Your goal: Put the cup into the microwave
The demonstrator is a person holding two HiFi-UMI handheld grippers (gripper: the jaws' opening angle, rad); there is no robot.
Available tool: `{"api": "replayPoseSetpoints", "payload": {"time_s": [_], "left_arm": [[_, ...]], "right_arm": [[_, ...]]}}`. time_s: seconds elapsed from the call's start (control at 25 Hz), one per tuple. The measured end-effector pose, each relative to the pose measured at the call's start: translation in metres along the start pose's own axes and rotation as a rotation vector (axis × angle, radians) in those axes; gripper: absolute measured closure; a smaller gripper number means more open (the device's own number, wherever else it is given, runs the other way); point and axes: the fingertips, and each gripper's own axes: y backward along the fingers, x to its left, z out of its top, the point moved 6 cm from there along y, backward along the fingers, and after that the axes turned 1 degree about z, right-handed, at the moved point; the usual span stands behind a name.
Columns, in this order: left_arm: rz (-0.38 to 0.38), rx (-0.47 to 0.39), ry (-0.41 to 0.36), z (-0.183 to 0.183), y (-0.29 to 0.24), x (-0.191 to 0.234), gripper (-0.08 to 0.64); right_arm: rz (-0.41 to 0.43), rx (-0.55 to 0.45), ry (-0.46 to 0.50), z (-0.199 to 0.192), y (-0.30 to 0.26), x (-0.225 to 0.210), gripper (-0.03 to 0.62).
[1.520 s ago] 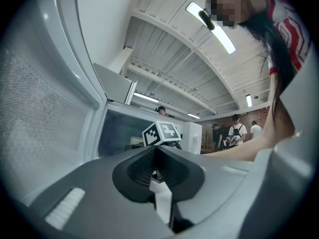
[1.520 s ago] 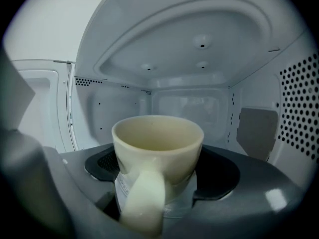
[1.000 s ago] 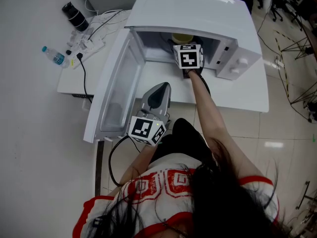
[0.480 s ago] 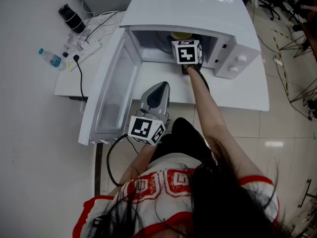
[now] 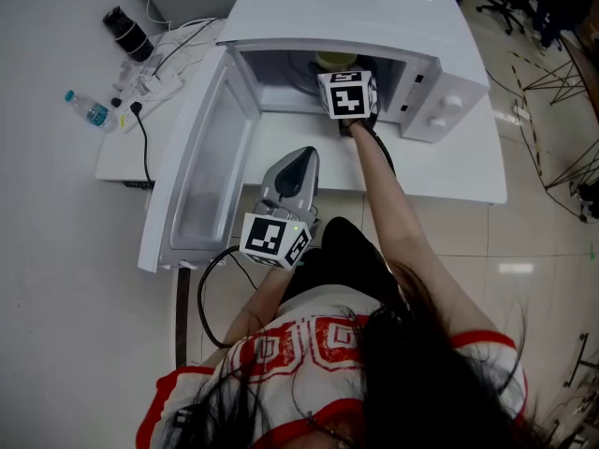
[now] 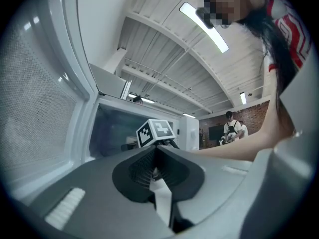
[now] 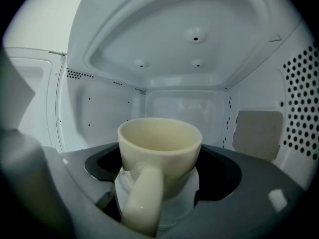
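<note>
The white microwave (image 5: 374,17) stands on a white table (image 5: 449,171) with its door (image 5: 192,166) swung wide to the left. My right gripper (image 5: 339,73) reaches into the cavity, shut on a cream cup (image 7: 159,148). The cup is upright with its handle toward the camera, and its rim (image 5: 334,61) shows just past the marker cube. Cavity walls surround the cup in the right gripper view. My left gripper (image 5: 299,162) hangs low before the table's front edge, beside the door. Its jaws (image 6: 155,166) are shut with nothing between them.
A small water bottle (image 5: 86,108), a black cylinder (image 5: 127,34) and a power strip with cables (image 5: 154,84) lie on the table's left end. A black cable (image 5: 211,288) loops below the door. Chairs and stands crowd the tiled floor at right.
My right gripper has carried the cup slightly deeper into the microwave cavity. The left gripper has stayed where it was.
</note>
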Motion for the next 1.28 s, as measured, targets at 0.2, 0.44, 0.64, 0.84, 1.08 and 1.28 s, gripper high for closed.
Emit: {"api": "replayPoseSetpoints", "payload": {"time_s": [0.2, 0.44, 0.64, 0.84, 1.08, 1.28], "left_arm": [[0.004, 0.004, 0.000, -0.001, 0.000, 0.000, 0.571], [0.008, 0.012, 0.009, 0.000, -0.002, 0.000, 0.571], [0.008, 0.012, 0.023, 0.009, -0.003, -0.004, 0.571], [0.019, 0.023, 0.030, 0.017, -0.003, -0.007, 0.571], [0.021, 0.033, 0.048, 0.038, -0.004, -0.016, 0.571], [0.021, 0.027, 0.061, 0.057, -0.005, -0.022, 0.571]], "right_arm": [[-0.008, -0.006, -0.014, -0.001, 0.004, -0.003, 0.143], [0.004, 0.000, -0.009, 0.004, 0.014, 0.001, 0.135], [-0.007, 0.017, -0.021, -0.004, 0.026, 0.004, 0.135], [0.001, 0.009, -0.051, -0.005, 0.046, 0.011, 0.135], [0.007, 0.042, -0.084, -0.016, 0.084, 0.019, 0.135], [0.026, 0.062, -0.120, -0.025, 0.112, 0.029, 0.137]]}}
